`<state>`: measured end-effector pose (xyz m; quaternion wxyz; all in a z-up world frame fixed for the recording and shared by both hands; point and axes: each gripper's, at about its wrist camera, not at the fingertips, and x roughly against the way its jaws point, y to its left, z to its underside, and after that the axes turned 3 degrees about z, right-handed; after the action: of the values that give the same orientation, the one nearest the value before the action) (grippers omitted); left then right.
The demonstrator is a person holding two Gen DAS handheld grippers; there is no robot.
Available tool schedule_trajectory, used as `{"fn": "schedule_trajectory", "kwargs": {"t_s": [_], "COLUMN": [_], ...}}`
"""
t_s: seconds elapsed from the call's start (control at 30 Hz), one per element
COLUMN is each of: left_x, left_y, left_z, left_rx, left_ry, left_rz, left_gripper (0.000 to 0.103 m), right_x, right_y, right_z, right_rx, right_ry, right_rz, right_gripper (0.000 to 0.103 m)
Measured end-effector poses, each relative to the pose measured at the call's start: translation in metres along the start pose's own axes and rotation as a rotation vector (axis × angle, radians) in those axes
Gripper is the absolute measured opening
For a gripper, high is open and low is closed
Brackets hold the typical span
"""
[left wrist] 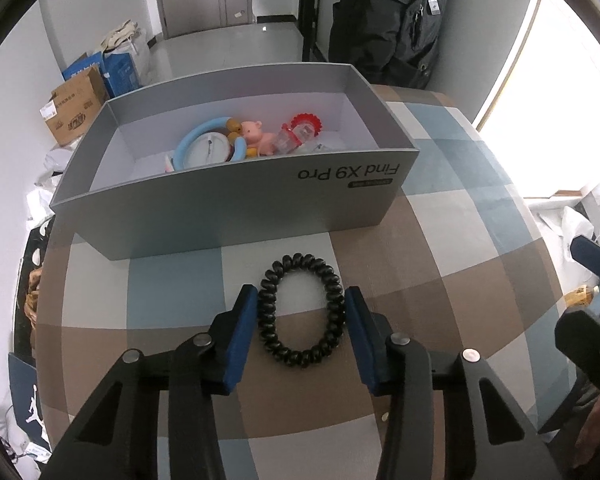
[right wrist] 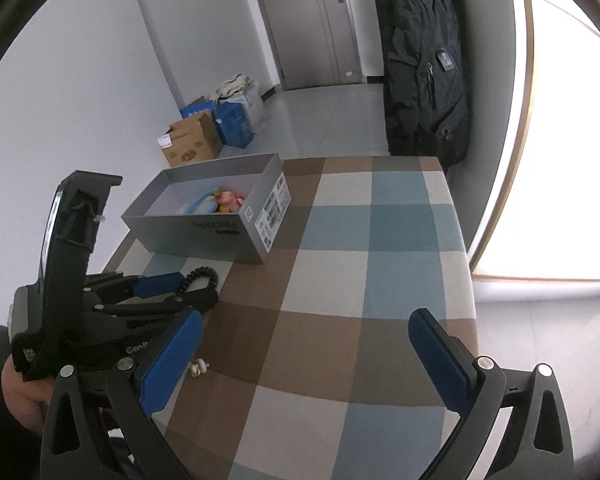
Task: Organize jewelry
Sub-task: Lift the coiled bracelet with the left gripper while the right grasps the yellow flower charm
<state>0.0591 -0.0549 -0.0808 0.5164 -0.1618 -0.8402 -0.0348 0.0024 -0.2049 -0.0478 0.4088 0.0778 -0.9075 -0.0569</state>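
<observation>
A black spiral hair tie [left wrist: 302,311] lies flat on the checked tablecloth [left wrist: 440,248]. My left gripper [left wrist: 301,300] is open, its blue pads on either side of the tie, close to its coils. The tie also shows in the right wrist view [right wrist: 200,276], partly hidden by the left gripper [right wrist: 180,286]. A grey open box [left wrist: 228,204] stands just beyond, holding a blue ring toy [left wrist: 192,144], a pink pig figure [left wrist: 256,136] and a red item [left wrist: 304,126]. My right gripper [right wrist: 304,344] is open and empty above the table.
A small pale trinket [right wrist: 199,368] lies on the cloth by my right gripper's left finger. Cardboard and blue boxes [right wrist: 204,136] sit on the floor behind the table. A black backpack [right wrist: 424,64] hangs at the far right. The table edge [right wrist: 470,280] runs along the right.
</observation>
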Motion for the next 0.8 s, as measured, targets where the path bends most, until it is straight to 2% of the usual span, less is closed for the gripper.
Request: {"fn": "schedule_trajectory", "kwargs": {"t_s": [0.27, 0.53, 0.8], "left_x": [0.009, 0.044, 0.072], "left_y": [0.009, 0.017, 0.026], "left_z": [-0.001, -0.007, -0.004], "left_rx": [0.06, 0.116, 0.17], "left_ry": [-0.003, -0.101, -0.19], "left_rz": [0.034, 0.081, 0.114], "left_gripper": [0.036, 0.036, 0.036], "right_x": [-0.006, -0.014, -0.022], "right_y": [0.006, 0.011, 0.025], "right_z": [0.003, 0.008, 0.016], "right_rx": [0.028, 0.043, 0.075], "right_ry": [0.008, 0.038, 0.092], "right_rz": [-0.007, -0.009, -0.066], "right_gripper": [0.103, 0.103, 0.102]}}
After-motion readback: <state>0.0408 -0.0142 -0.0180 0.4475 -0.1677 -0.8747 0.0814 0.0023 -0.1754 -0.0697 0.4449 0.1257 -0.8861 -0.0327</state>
